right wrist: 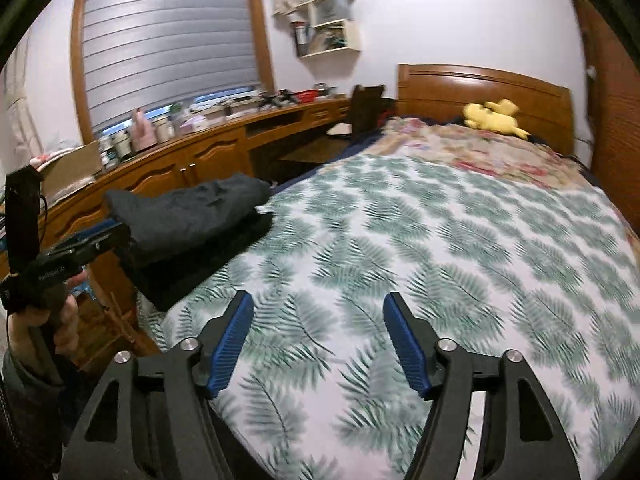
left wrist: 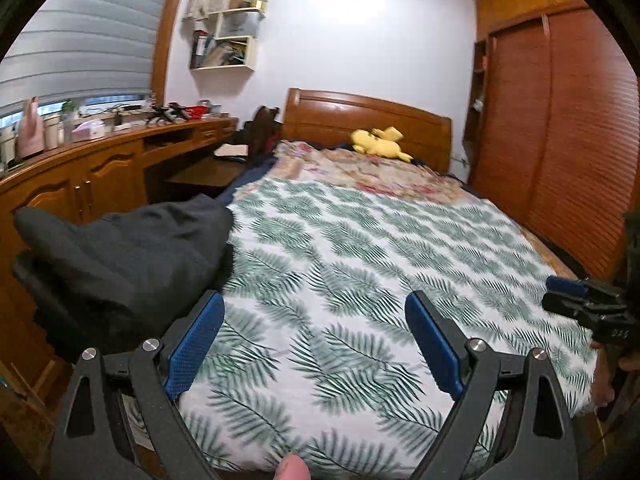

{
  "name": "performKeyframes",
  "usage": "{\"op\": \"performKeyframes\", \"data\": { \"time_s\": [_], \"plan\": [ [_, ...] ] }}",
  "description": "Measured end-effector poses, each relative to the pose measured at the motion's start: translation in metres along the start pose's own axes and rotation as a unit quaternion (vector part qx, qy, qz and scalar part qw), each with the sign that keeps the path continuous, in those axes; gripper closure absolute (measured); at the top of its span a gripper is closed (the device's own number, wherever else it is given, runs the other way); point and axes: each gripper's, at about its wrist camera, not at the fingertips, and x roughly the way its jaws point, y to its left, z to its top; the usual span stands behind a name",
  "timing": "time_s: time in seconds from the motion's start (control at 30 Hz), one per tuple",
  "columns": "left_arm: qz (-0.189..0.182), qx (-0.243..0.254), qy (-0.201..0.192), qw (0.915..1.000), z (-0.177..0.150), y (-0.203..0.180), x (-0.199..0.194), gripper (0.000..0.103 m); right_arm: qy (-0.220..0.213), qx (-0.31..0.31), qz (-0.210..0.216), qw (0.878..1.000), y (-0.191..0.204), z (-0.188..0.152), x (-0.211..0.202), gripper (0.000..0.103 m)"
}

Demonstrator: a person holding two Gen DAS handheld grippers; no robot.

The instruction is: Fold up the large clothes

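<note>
A stack of folded dark grey and black clothes (left wrist: 120, 256) lies on the left edge of the bed; it also shows in the right wrist view (right wrist: 192, 224). My left gripper (left wrist: 314, 312) is open and empty, above the leaf-print sheet (left wrist: 360, 280) just right of the stack. My right gripper (right wrist: 318, 312) is open and empty over the same sheet (right wrist: 440, 248). The right gripper also shows at the right edge of the left wrist view (left wrist: 560, 292). The left gripper also shows at the left of the right wrist view (right wrist: 100, 236), beside the stack.
A floral blanket (left wrist: 360, 168) and a yellow plush toy (left wrist: 378, 142) lie near the wooden headboard (left wrist: 360, 114). A long wooden desk (left wrist: 100, 164) with clutter runs along the left. A wooden wardrobe (left wrist: 560, 140) stands on the right.
</note>
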Motion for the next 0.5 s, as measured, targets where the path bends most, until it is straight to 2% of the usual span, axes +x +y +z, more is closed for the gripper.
{"op": "performKeyframes", "data": {
  "time_s": [0.17, 0.37, 0.5],
  "plan": [
    [-0.018, 0.024, 0.015, 0.9994, -0.015, -0.041, -0.003, 0.011, -0.007, 0.014, -0.044, 0.999, 0.000, -0.025, -0.040, 0.026],
    [-0.061, 0.044, 0.025, 0.9968, -0.023, -0.088, -0.012, 0.011, -0.018, 0.038, -0.070, 0.997, 0.005, -0.044, -0.082, 0.026],
    [-0.073, 0.075, 0.023, 0.9943, -0.023, -0.121, -0.023, 0.011, -0.033, 0.042, -0.092, 0.994, 0.009, -0.053, -0.115, 0.026]
  ]
}}
